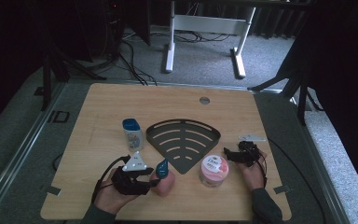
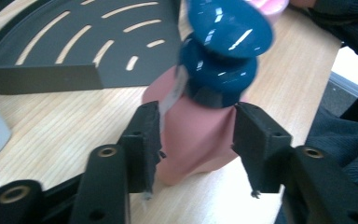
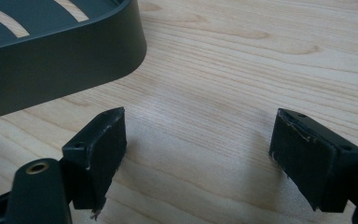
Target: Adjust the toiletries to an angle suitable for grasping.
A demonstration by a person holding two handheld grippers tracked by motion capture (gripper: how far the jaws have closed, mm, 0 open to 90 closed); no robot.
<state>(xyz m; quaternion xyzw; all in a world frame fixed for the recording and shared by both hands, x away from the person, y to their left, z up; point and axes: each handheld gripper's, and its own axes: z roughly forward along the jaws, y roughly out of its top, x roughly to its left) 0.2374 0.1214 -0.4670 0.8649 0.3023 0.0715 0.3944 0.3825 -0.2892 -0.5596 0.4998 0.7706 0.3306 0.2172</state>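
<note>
Black jaws of my left gripper (image 2: 198, 140) stand either side of the pink bottle (image 2: 196, 135) with the dark blue cap (image 2: 223, 42). Both pads look to be against its soft sides, though motion blur at the near pad leaves me unsure how firmly they bite; I read it as a light pinch low on the body. In the high view that bottle (image 1: 164, 183) stands upright on the wooden table (image 1: 102, 102), just beside the point of the dark slotted corner tray (image 1: 182, 140), with the left gripper (image 1: 150, 181) coming at it from the side.

My right gripper (image 3: 198, 154) hangs spread over bare wood near the tray's rounded wall, holding nothing, close to the pink tub (image 1: 213, 171).

I judge the step to be grasping the bottle. Next calls for a surer squeeze, then a straight lift clearing the tray's rim without tipping the top-heavy cap.
</note>
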